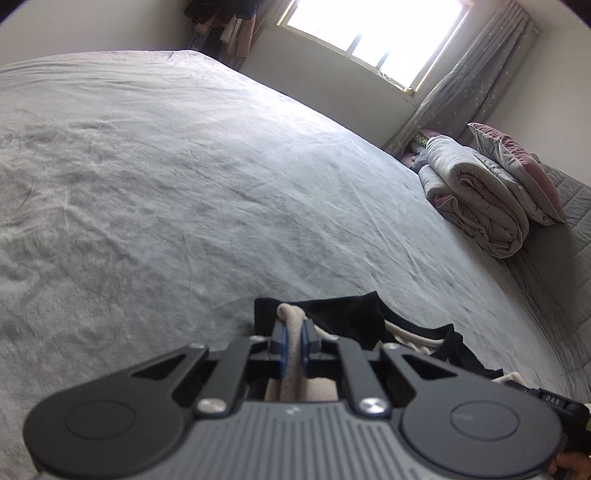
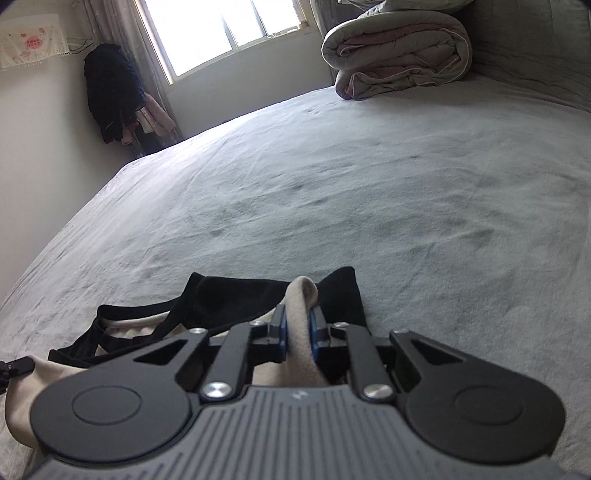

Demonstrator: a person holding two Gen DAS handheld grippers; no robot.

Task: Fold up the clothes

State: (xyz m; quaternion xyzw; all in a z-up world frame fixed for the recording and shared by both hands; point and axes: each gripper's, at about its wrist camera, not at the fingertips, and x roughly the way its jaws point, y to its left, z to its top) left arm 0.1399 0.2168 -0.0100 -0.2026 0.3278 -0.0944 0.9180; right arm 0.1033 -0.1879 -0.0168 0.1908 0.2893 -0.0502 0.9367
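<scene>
Here, I hold 2 grippers over a big grey bed. My left gripper has its blue pads squeezed tight on a fold of soft cream cloth. That cloth is part of the garment, which is black on the outside and cream on the inside. The cream fold pokes up just past my fingertips, and the black part lies on the bed right in front of them and off to their right side.

My right gripper is also clamped on a cream fold of the same garment. Its blue pads press on the cloth from both sides. Here the black part spreads out in front of my fingers and off to their left side, with a black edge curling over the cream inside.

Far ahead of my left fingers, to the right, sits a rolled quilt with a pink pillow leaning on it. Way past my fingers is a bright window with a grey curtain. Some dark clothes hang in the corner, far beyond my right fingers to the left.
</scene>
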